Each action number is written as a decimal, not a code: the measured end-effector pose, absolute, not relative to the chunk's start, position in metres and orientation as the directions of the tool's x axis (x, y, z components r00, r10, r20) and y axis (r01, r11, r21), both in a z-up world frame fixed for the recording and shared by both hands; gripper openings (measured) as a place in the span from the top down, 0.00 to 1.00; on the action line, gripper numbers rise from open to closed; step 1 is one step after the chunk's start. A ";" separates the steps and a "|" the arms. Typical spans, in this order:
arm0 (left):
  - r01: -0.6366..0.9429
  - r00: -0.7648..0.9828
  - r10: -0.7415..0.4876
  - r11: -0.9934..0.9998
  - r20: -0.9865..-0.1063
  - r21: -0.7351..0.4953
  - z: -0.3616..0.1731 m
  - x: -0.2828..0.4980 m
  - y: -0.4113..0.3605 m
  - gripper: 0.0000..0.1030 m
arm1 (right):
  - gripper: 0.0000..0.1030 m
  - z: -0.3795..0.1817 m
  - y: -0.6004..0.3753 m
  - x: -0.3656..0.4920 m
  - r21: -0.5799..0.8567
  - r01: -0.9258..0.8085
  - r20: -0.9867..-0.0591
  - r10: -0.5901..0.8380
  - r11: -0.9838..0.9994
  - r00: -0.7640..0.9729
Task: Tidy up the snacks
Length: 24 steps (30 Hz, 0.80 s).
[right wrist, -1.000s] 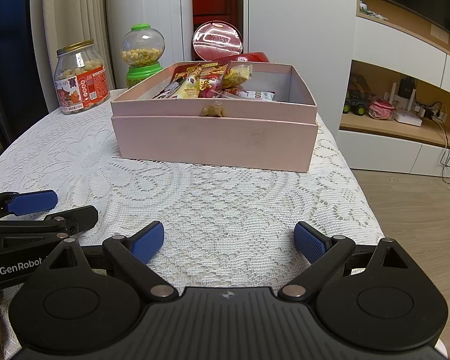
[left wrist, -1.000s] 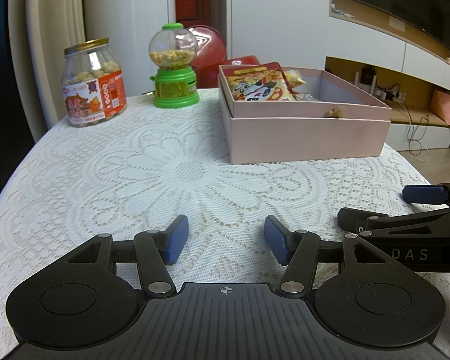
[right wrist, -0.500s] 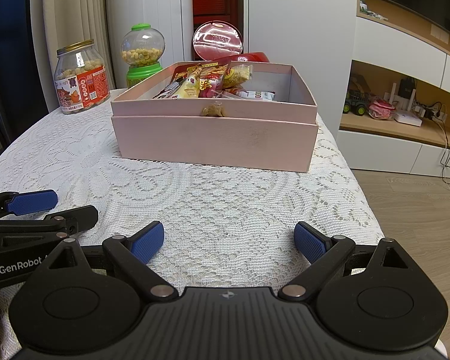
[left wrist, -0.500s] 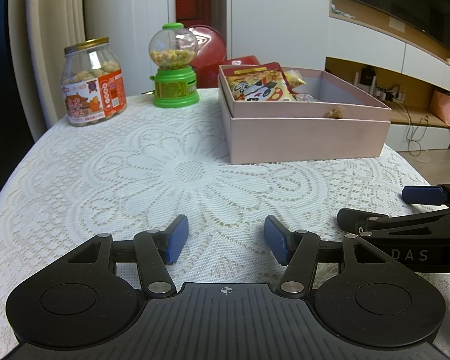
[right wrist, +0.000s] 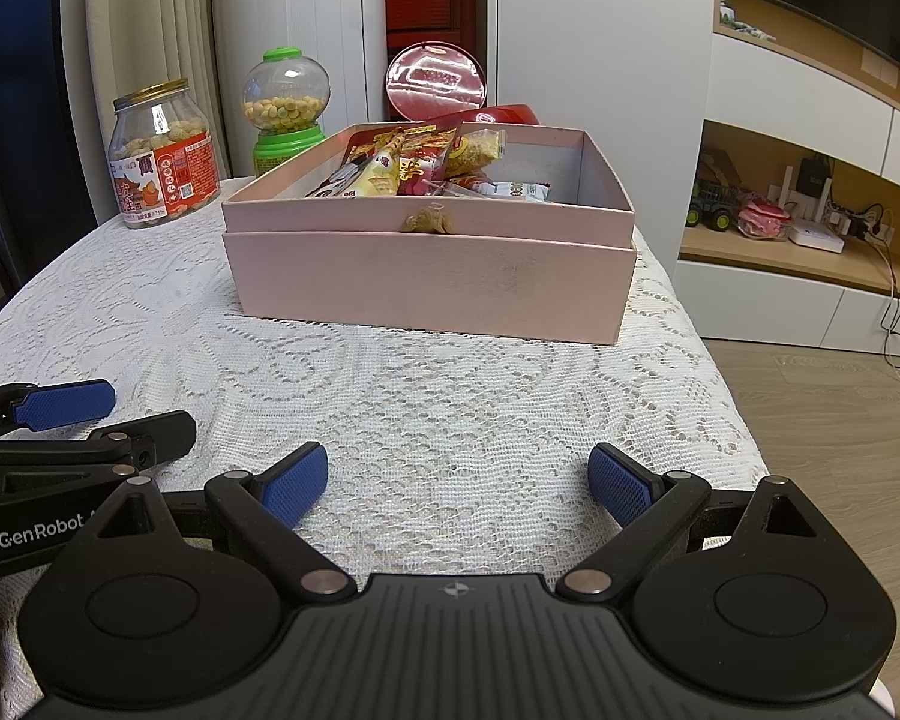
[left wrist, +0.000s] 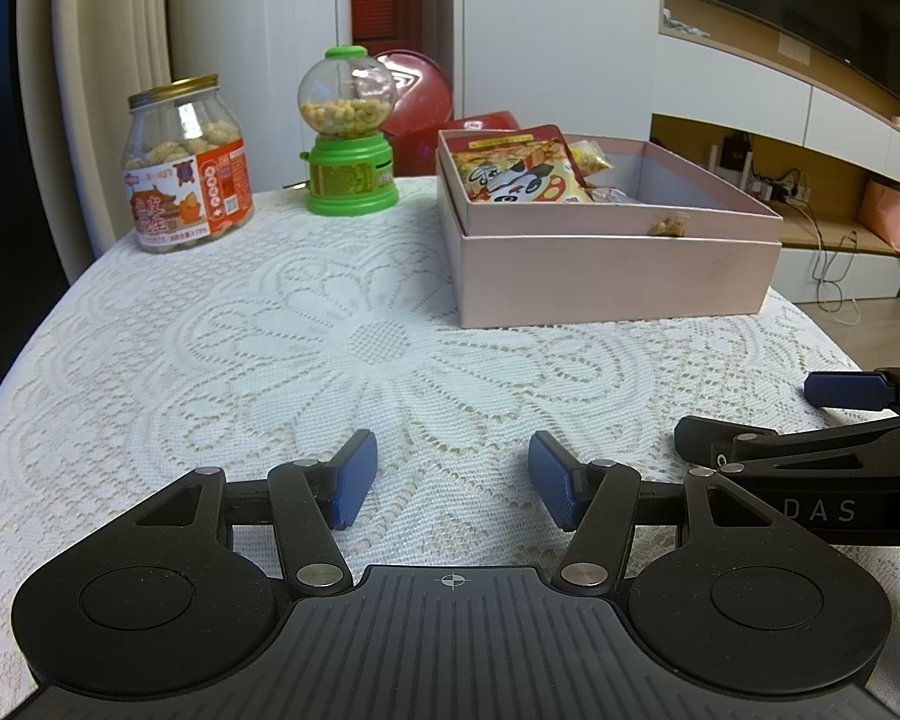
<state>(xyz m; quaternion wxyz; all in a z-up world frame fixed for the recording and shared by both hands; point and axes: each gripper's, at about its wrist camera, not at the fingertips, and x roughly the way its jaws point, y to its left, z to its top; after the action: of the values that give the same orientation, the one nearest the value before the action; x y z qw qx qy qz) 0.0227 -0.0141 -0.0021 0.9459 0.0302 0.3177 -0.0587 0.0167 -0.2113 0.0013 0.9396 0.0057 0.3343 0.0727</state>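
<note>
A pink box (left wrist: 618, 276) stands on the lace-covered table and holds several snack packets (left wrist: 522, 171); it also shows in the right wrist view (right wrist: 426, 282), with its packets (right wrist: 414, 168) piled at the left side. My left gripper (left wrist: 453, 480) is open and empty, low over the cloth near the front edge, well short of the box. My right gripper (right wrist: 457, 483) is open wide and empty, beside the left one. Each gripper shows at the edge of the other's view.
A glass jar of snacks (left wrist: 186, 165) with a gold lid and a green candy dispenser (left wrist: 349, 132) stand at the back left. A red round tin (right wrist: 435, 84) stands behind the box. The table's right edge (right wrist: 732, 420) drops to the floor.
</note>
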 end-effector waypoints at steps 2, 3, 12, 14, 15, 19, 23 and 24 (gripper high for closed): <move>0.130 0.791 -0.091 0.991 -0.605 0.020 -0.002 0.023 -0.014 0.39 | 0.09 0.001 -0.211 0.017 0.059 -0.133 -0.627 0.140 0.989 0.766; 0.130 0.791 -0.090 0.991 -0.605 0.021 -0.002 0.023 -0.014 0.39 | 0.09 0.001 -0.211 0.017 0.059 -0.133 -0.627 0.140 0.989 0.766; 0.127 0.792 -0.091 0.992 -0.604 0.018 -0.002 0.022 -0.015 0.39 | 0.09 0.001 -0.211 0.017 0.059 -0.133 -0.627 0.140 0.989 0.766; 0.127 0.792 -0.090 0.992 -0.604 0.018 -0.002 0.022 -0.015 0.39 | 0.09 0.001 -0.211 0.017 0.059 -0.133 -0.627 0.140 0.989 0.766; 0.127 0.792 -0.090 0.992 -0.604 0.019 -0.002 0.022 -0.015 0.39 | 0.09 0.001 -0.211 0.017 0.059 -0.133 -0.627 0.140 0.989 0.766; 0.127 0.792 -0.091 0.992 -0.604 0.017 -0.002 0.022 -0.014 0.39 | 0.09 0.001 -0.211 0.017 0.059 -0.133 -0.627 0.140 0.989 0.766; 0.127 0.792 -0.090 0.992 -0.604 0.019 -0.002 0.022 -0.014 0.39 | 0.09 0.001 -0.211 0.017 0.059 -0.133 -0.627 0.140 0.989 0.766; 0.126 0.792 -0.090 0.992 -0.604 0.018 -0.002 0.022 -0.014 0.39 | 0.09 0.001 -0.211 0.017 0.059 -0.133 -0.627 0.140 0.989 0.766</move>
<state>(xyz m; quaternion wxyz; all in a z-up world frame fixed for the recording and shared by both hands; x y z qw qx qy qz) 0.0219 -0.0142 -0.0022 0.9461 0.0285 0.3174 -0.0573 0.0168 -0.2111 0.0012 0.9397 0.0056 0.3342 0.0726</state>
